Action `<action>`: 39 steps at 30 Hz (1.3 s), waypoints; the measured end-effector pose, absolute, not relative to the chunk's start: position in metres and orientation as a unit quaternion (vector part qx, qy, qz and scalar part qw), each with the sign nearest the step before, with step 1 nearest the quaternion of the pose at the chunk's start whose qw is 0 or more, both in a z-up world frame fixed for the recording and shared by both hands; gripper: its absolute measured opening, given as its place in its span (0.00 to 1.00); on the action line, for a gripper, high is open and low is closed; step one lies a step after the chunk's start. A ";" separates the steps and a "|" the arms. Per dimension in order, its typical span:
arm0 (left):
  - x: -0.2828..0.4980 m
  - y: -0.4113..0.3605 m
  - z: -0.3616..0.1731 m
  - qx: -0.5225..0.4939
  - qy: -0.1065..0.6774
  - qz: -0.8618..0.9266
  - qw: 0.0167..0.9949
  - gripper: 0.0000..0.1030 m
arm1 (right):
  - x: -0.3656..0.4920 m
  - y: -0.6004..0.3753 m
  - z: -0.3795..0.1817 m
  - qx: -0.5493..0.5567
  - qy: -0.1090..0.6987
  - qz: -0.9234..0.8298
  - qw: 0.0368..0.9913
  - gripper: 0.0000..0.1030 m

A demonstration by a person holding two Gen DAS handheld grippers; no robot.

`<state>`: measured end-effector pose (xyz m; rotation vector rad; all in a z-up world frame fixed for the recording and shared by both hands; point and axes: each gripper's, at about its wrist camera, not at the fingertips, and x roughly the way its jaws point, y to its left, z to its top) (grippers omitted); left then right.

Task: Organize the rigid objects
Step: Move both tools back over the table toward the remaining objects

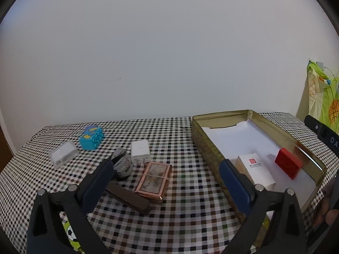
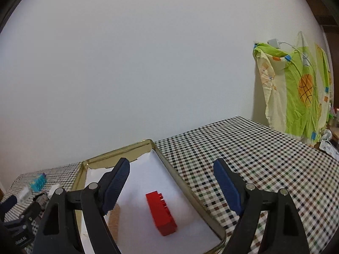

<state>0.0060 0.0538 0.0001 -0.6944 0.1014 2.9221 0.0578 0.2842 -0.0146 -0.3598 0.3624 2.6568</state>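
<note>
A gold tin tray [image 1: 199, 144] lined with white paper sits at the right of the checked table; it holds a red block [image 1: 288, 165] and a white and tan box [image 1: 255, 170]. In the right wrist view the tray [image 2: 169, 165] and red block [image 2: 161, 212] lie below my right gripper [image 2: 171, 187], which is open and empty above the tray. My left gripper [image 1: 167, 182] is open and empty above the table, over a copper-framed box [image 1: 153, 181] and a dark brown bar [image 1: 128, 198]. A grey bundle [image 1: 121, 165], white charger [image 1: 140, 150], blue brick [image 1: 91, 138] and clear case [image 1: 63, 154] lie behind.
A green and yellow cloth [image 2: 296, 91] hangs on the wall at the right, with a cable above it. The table meets a plain white wall at the back. Small clutter [image 2: 328, 144] lies past the table's right edge.
</note>
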 end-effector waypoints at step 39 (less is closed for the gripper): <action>-0.010 -0.078 -0.009 -0.251 0.000 0.968 -0.023 0.98 | 0.044 0.115 -0.017 -0.177 0.042 0.983 0.010 0.81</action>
